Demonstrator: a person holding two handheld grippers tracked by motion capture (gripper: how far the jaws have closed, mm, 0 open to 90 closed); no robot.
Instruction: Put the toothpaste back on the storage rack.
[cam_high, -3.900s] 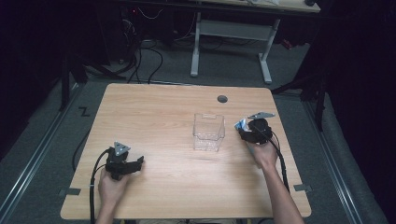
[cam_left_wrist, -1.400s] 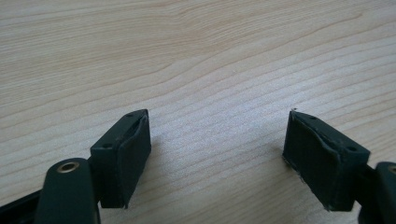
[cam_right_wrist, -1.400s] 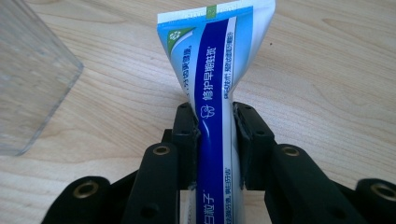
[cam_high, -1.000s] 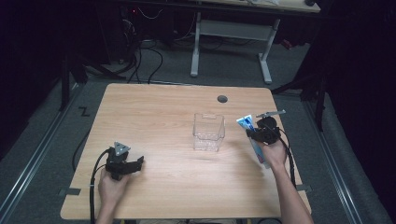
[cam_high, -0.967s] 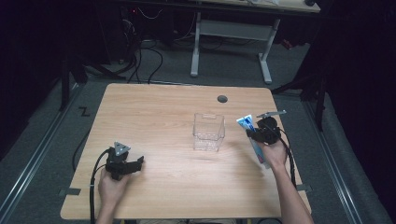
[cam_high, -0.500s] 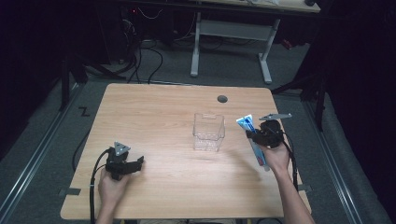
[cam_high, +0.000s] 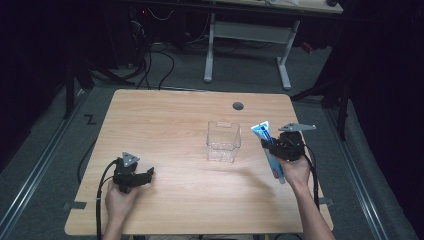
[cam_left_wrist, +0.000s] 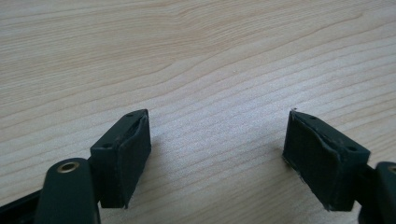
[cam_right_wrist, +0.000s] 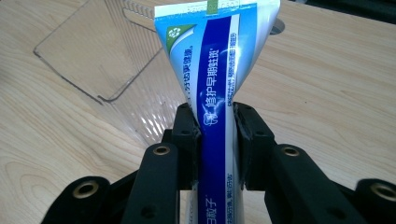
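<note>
My right gripper (cam_right_wrist: 216, 137) is shut on a blue and white toothpaste tube (cam_right_wrist: 215, 65), its pads squeezing the tube's middle. From the high view the tube (cam_high: 267, 150) hangs tilted in the right gripper (cam_high: 280, 147), just right of a clear plastic box (cam_high: 223, 141) near the table's middle. That box (cam_right_wrist: 100, 56) lies close behind the tube in the right gripper view. At the front left of the wooden table (cam_high: 165, 120) my left gripper (cam_high: 145, 176) rests in a hand. Its jaws stand open over bare wood (cam_left_wrist: 210, 84), left gripper (cam_left_wrist: 217, 154) holding nothing.
A round cable hole (cam_high: 238, 106) sits in the table near its far edge. Cables trail from both grippers off the front edge. Behind the table stands a white desk frame (cam_high: 245, 30) on dark floor.
The right gripper has lifted the toothpaste tube and carried it a little to the right and up, tilting it more upright. The left gripper has stayed put.
</note>
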